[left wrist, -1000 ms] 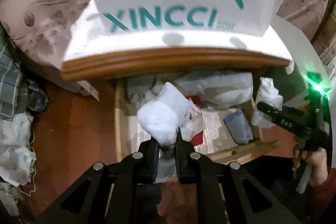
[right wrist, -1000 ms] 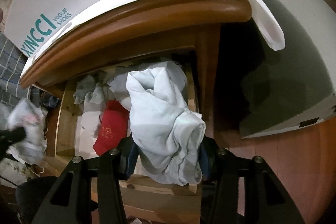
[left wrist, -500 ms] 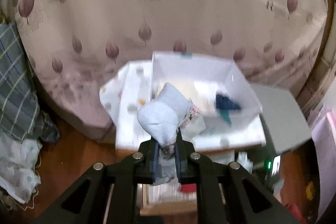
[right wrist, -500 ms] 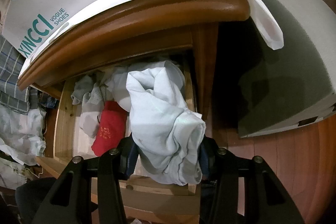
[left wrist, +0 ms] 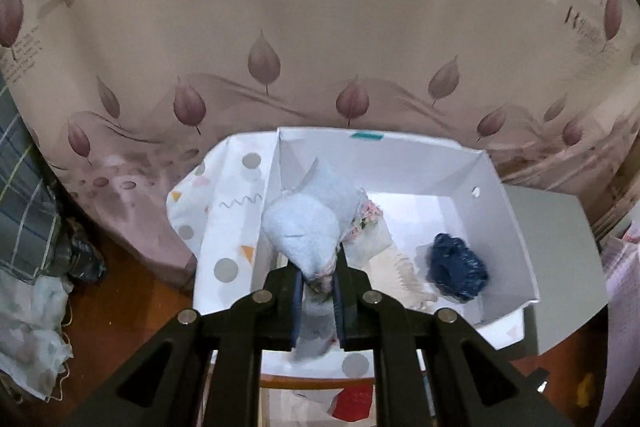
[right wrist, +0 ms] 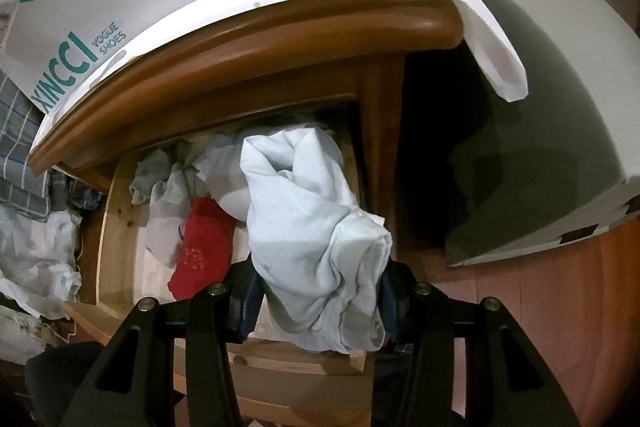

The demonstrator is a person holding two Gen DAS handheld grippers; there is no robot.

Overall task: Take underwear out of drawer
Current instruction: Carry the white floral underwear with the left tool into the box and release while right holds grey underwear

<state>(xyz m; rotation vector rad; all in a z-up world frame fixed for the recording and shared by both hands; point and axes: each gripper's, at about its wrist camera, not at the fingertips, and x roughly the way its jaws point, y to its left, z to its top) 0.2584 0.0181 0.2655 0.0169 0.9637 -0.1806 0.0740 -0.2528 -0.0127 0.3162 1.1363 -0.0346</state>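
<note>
In the left wrist view my left gripper (left wrist: 318,281) is shut on a pale blue pair of underwear with a floral trim (left wrist: 308,227), held over the open white shoe box (left wrist: 496,211) on the nightstand top. A dark blue garment (left wrist: 456,269) and a cream cloth lie in that box. In the right wrist view my right gripper (right wrist: 320,301) is shut on a bulky light blue garment (right wrist: 312,227), lifted above the open wooden drawer (right wrist: 116,223). A red piece (right wrist: 202,247) and grey and white clothes stay in the drawer.
A wooden nightstand top (right wrist: 248,39) covered by a dotted white sheet overhangs the drawer. A grey panel (right wrist: 532,131) leans at the right. Leaf-patterned bedding (left wrist: 320,47) rises behind the box. Plaid and white cloth (left wrist: 28,259) lie on the floor at left.
My left gripper rose with the pale blue underwear from the drawer to above the shoe box on top. The right gripper kept still with its garment.
</note>
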